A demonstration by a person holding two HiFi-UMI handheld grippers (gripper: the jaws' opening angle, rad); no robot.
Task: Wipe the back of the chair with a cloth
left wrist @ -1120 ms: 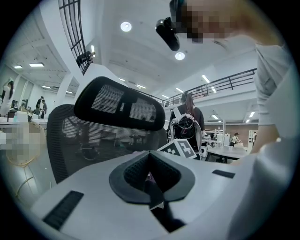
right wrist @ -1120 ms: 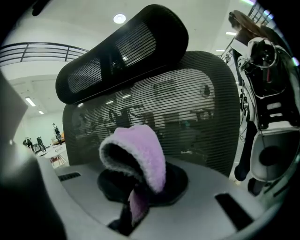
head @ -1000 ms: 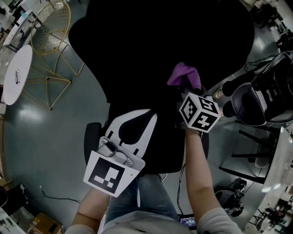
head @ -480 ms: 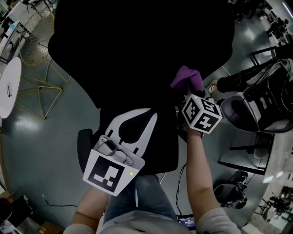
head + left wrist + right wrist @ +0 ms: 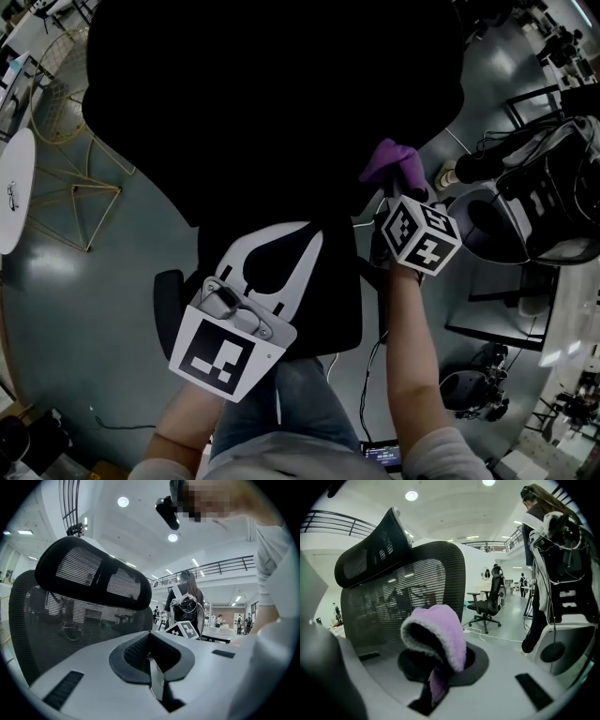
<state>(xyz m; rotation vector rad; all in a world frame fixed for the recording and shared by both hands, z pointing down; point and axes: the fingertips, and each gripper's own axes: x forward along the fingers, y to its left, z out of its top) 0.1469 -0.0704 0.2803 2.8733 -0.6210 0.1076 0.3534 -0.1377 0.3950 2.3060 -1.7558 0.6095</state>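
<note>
Cloth [image 5: 392, 161] of purple fleece is clamped in the fingers of my right gripper [image 5: 394, 187]. In the right gripper view the cloth [image 5: 436, 639] bulges up in a folded hump above the fingers, with a thin tail pinched down in the slot between them. From the head view it sits at the right edge of the chair [image 5: 272, 103], right against the dark outline of the back. The right gripper view looks past the hump straight at the mesh back [image 5: 408, 588], with the headrest [image 5: 375, 550] tilted above it. I cannot tell whether the fleece is actually touching the mesh. The marker cube [image 5: 419, 234] of this gripper rides just on my side of the cloth, beside the chair's right edge.

My left gripper [image 5: 281, 246] is on my side of the chair too, low on the back and nearer its middle than the right one. Its fingers are pressed together with nothing between them; the left gripper view shows only a closed seam at the left gripper [image 5: 152, 667]. Beyond that seam rises the mesh back [image 5: 56, 620], with the headrest [image 5: 93, 576] above it. The fingers point at the back but stand clear of it there.

To the left of the chair, well apart from it, stand a gold wire chair [image 5: 66, 122] and a round white tabletop [image 5: 11, 192] on the grey floor [image 5: 94, 309]. Past the chair's right side, in the right gripper view, a second office chair [image 5: 487, 606] stands farther off.
</note>
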